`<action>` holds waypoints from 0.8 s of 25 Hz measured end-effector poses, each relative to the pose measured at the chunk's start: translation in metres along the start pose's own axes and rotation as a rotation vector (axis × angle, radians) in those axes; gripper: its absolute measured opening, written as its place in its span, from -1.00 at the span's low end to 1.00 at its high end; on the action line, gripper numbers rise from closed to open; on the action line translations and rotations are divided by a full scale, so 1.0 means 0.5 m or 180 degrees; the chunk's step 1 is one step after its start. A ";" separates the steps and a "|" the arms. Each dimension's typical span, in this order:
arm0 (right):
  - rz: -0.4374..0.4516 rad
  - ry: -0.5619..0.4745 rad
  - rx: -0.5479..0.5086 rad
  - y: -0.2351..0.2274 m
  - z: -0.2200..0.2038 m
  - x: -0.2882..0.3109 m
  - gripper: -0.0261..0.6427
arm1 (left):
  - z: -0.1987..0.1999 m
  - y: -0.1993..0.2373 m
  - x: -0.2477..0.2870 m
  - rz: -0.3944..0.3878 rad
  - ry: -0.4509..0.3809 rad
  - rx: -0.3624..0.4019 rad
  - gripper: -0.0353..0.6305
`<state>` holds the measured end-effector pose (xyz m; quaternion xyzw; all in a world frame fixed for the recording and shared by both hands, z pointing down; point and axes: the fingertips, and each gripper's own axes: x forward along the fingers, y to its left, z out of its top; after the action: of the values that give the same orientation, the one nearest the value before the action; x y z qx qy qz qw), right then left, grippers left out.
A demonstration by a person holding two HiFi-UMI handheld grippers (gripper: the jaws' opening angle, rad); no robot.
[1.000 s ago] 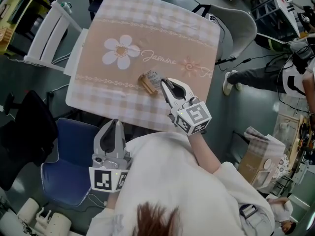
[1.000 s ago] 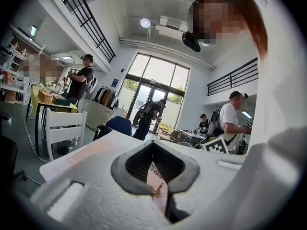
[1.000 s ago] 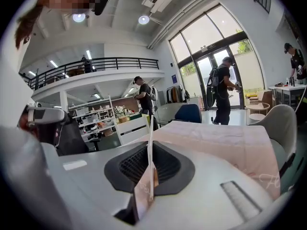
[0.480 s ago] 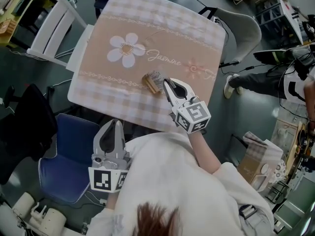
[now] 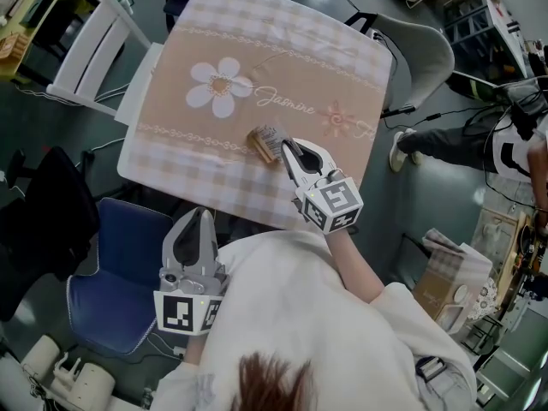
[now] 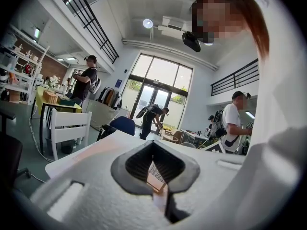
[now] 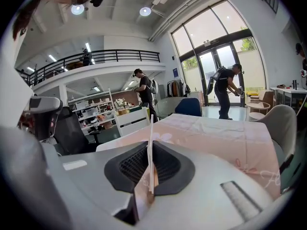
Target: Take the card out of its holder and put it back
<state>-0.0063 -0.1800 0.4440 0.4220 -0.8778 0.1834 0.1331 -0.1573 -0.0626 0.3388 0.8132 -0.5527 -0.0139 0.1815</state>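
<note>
The table is covered with a cloth in beige and pale checks, which has a white flower printed on the left and the word "Jasmine" in thin script beside it. The wooden holder lies on the cloth just near of that word, toward the near edge. The right gripper reaches to it from the near right, and its jaws are pressed on the card, a thin white sheet that stands upright and edge-on between the pads. The lower end of the card is at the holder, but I cannot tell if it sits in the slot. The left gripper is held off the near edge of the table, close to the person's body, with its jaws together and nothing between them. Around the table are a white chair at the far left, a blue chair at the near left and a grey chair at the far right, on a grey-green floor. The room is a high hall with tall glass doors, a gallery with a black railing, white shelves, and a few people standing.
</note>
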 end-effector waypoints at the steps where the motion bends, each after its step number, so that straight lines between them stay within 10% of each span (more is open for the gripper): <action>1: 0.0001 0.0010 -0.0016 0.001 -0.002 0.002 -0.87 | -0.001 0.000 0.000 -0.0001 0.0004 0.0008 -0.89; 20: -0.0077 -0.0198 0.0044 -0.001 0.051 -0.030 -0.87 | 0.018 -0.010 -0.001 -0.0057 -0.0088 -0.0020 -0.89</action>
<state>0.0013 -0.1811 0.4154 0.4390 -0.8751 0.1746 0.1050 -0.1548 -0.0632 0.3290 0.8174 -0.5478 -0.0286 0.1763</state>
